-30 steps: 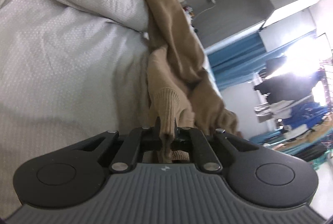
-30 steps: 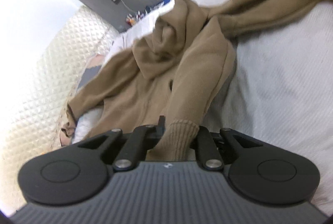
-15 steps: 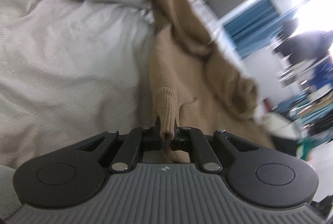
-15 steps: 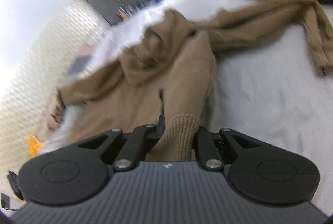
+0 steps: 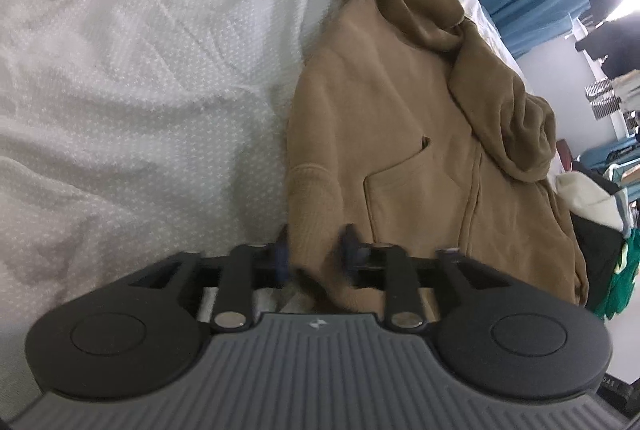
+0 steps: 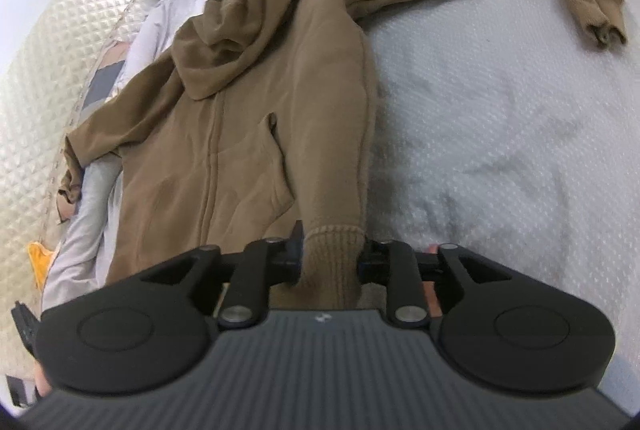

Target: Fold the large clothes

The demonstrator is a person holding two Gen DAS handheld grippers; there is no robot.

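Left wrist view: no readable writing, only a small pale emblem on the grey ribbed body of the left gripper. Fingers opening, blurred, with the ribbed hem corner of the tan hoodie lying loose between them, no longer pinched. Hoodie spread front-up on the white bed cover, pocket and zip line beyond the hem, hood bunched further off. Far sleeve cut off at the top edge; room beyond the hoodie overexposed and hard to make out. Right wrist view: same small emblem on the right gripper, nothing legible. Fingers opening, the other ribbed hem corner between them; contact with the cloth hard to judge. One sleeve stretched away from the hood, cuff resting on the cover; other sleeve draped toward the quilted headboard.
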